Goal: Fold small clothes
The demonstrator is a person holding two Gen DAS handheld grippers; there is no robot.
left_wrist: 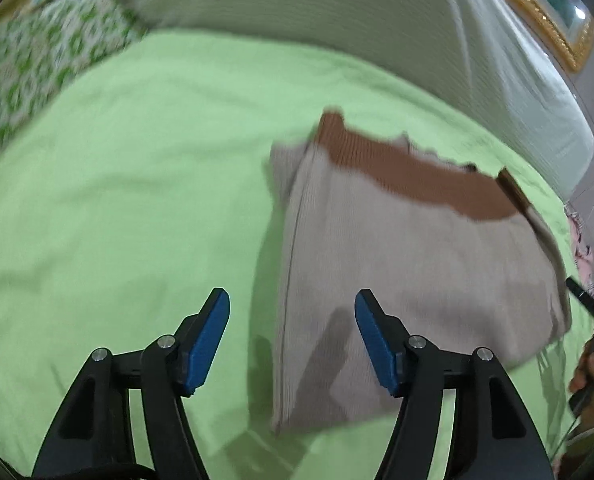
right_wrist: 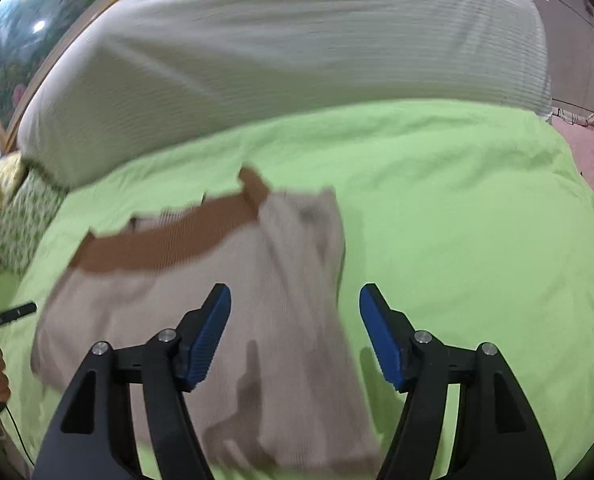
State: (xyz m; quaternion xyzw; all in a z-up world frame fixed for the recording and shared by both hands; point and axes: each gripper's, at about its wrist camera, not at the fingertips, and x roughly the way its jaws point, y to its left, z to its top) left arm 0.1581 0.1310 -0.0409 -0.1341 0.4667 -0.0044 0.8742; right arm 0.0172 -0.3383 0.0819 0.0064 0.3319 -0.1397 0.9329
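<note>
Nearest, left gripper point(left_wrist: 293, 312) and right gripper point(right_wrist: 295, 308): I have both spread wide, holding nothing, each above a side edge of the garment point(left_wrist: 409, 280). Garment: beige with a brown band point(right_wrist: 169, 244) at its far end, partly folded, lying on the green sheet point(left_wrist: 137, 200) with a white pillow point(right_wrist: 281, 52) beyond. Risk, as I judge it: a low pinch gathers sheet with cloth, or a one-sided lift undoes the fold.

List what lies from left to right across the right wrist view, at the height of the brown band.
Patterned pillow → brown band → beige garment → green sheet → pink cloth.
</note>
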